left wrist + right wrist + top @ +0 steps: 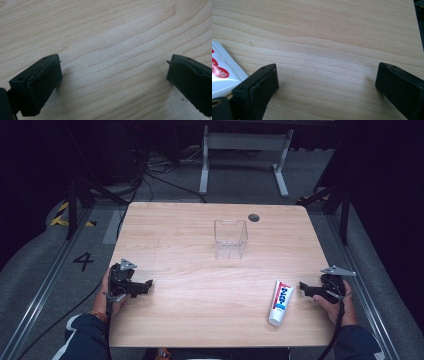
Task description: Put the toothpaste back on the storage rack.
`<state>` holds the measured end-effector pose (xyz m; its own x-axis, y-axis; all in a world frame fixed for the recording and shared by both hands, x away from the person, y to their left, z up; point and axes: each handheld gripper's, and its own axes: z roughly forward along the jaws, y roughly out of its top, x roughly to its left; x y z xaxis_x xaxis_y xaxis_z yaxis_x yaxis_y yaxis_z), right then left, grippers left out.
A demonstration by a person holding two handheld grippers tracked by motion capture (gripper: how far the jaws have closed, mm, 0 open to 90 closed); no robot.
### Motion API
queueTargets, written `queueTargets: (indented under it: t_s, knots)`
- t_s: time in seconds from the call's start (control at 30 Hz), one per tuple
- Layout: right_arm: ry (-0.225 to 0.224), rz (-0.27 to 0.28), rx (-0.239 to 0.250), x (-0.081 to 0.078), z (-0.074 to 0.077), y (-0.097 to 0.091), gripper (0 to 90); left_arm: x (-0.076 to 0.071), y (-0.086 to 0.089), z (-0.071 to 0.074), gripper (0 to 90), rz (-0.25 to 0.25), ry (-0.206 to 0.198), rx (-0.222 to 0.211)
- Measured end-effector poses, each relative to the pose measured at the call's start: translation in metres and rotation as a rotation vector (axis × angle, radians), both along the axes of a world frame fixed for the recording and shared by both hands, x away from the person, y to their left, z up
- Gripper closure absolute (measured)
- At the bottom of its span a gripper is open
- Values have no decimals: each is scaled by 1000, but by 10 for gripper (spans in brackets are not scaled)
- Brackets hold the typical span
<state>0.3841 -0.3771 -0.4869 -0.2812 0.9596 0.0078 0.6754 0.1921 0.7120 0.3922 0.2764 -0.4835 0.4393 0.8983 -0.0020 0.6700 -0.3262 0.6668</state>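
Tube (pixel 222 75) cut by left edge

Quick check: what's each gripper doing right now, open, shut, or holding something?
Left gripper: open, holding nothing.
Right gripper: open, holding nothing; toothpaste tube lies beside it.

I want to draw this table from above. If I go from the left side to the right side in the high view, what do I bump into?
Left hand-held gripper → clear square plastic box → white toothpaste tube with red and blue print → right hand-held gripper, all on the light wooden table.
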Motion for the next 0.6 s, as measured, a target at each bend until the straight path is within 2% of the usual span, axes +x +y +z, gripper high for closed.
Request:
queueTargets:
  t_s: [0.17, 0.37, 0.43, 0.53, 0.6]
  knots:
    - [15, -4, -4, 0, 1, 0, 48, -1, 3, 0, 3, -34, 5, 2]
    - [42, 4, -14, -3, 4, 1, 54, -5, 7, 0, 4, -101, -2, 2]
    - [50, 16, -12, -4, 5, 1, 90, -5, 7, 0, 4, -129, 3, 4]
    - [54, 51, -15, -7, 9, 3, 231, -5, 7, 0, 2, -135, 5, -4]
    - [51, 58, -31, -8, 12, 6, 202, -5, 7, 0, 2, -138, 5, -3]
